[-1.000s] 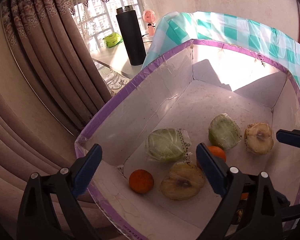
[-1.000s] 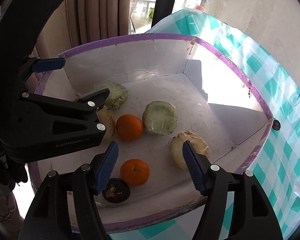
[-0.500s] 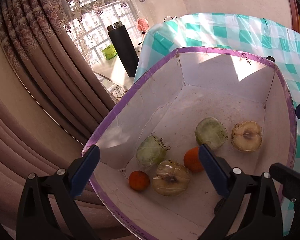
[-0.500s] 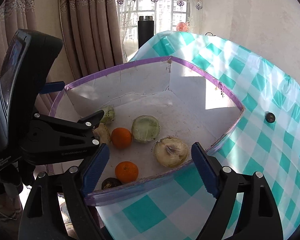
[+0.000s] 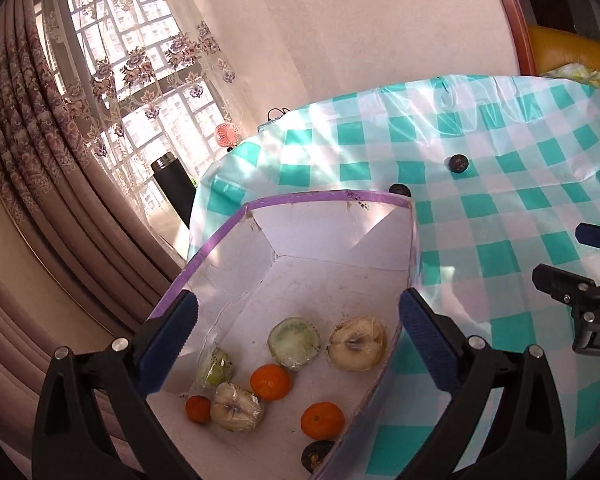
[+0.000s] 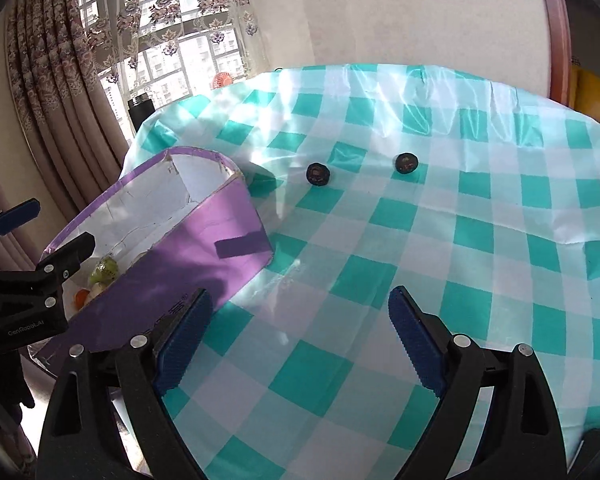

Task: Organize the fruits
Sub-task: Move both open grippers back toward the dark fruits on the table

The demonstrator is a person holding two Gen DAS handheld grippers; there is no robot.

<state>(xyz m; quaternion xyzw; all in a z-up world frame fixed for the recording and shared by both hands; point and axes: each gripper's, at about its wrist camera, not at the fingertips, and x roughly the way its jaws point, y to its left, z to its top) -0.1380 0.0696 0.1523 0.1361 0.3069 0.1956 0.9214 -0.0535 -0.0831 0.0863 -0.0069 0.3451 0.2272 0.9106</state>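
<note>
The left gripper (image 5: 296,338) hangs over the purple-rimmed box (image 5: 320,199), its blue pads spread as wide as they go and still parting, with nothing pressed between them. The right gripper (image 6: 296,334) is over the checked tablecloth (image 6: 480,240), beside the box's outer purple wall; its jaws are opening too, and only bare cloth shows between the pads.

Below and between the left gripper's pads lies the fruit on the white box floor. Nearest the right pad is a pale wrapped apple half (image 5: 357,343), cut face up, and just left of it a wrapped green round fruit (image 5: 295,343). Closer to the left pad sits a wrapped green piece (image 5: 215,368), with another pale wrapped half (image 5: 237,407) nearer the gripper's base. Three oranges lie among them: one (image 5: 270,382) beside the pale half, a smaller one (image 5: 198,409) to its left, touching or nearly so, and one (image 5: 323,420) near the box's right wall. A dark round fruit (image 5: 315,454) sits at the bottom edge, partly hidden by that wall.

Ahead of the right gripper, well apart from it, two more dark round fruits rest on the cloth: one (image 6: 318,173) near the box's far corner, the other (image 6: 406,163) farther right. A black bottle (image 5: 173,184) stands beyond the table by the curtained window (image 5: 140,60).
</note>
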